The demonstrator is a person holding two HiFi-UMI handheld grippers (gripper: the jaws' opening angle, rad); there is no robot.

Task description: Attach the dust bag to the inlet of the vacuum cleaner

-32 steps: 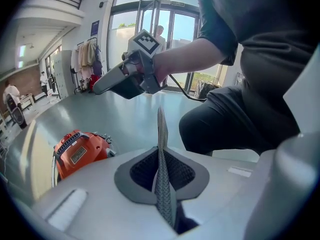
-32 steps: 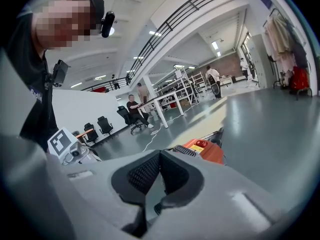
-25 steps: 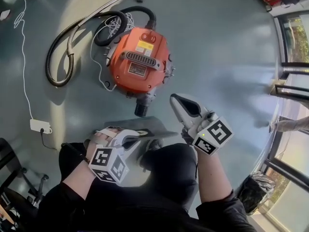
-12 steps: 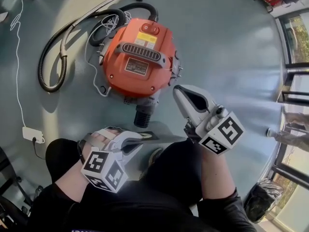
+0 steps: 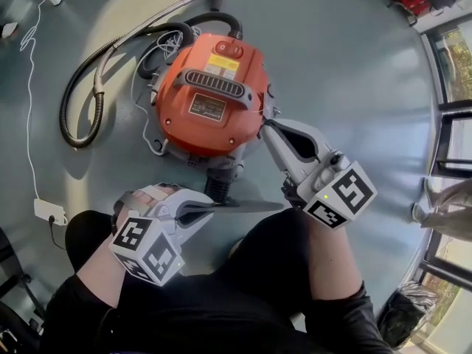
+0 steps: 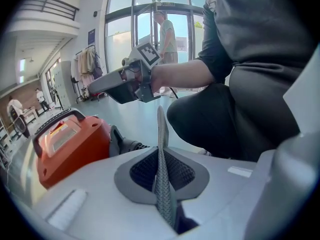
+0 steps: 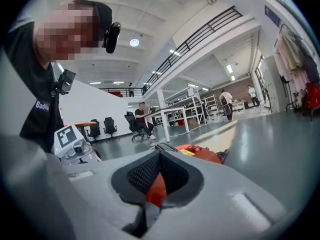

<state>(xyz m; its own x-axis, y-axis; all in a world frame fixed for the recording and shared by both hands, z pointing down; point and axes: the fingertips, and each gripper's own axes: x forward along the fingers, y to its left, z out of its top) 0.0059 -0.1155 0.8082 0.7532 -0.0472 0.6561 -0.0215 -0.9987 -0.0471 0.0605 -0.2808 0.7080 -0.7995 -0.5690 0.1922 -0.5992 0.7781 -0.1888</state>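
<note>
Counting the items in the head view gives these quantities:

- One round orange plastic vacuum cleaner, standing on the grey floor.
- One short black ribbed inlet, on the side of the vacuum cleaner nearest you.
- One black corrugated hose, looped at the vacuum cleaner's left.
- One thin white cable, ending at one white power block.
- One thin, flat, dark grey woven dust bag.
- Two tongs, one in each of your hands.

Your left tongs are nearly closed and clamp the dust bag by one edge. The left gripper view shows the sheet edge-on, pinched between both pads. The bag lies roughly level, just in front of the inlet. No view shows whether bag and inlet touch.

Your right tongs are fully closed and hold nothing. Their tip sits just beside the right flank of the vacuum cleaner.

Compared with one second ago:

- Both tongs have come closer to the vacuum cleaner.
- The dust bag, then well short of the inlet, is now just in front of it.
- The right tongs' tip, then clear of the vacuum cleaner, is now next to its right flank.
- Both tongs' states are unchanged.
</note>
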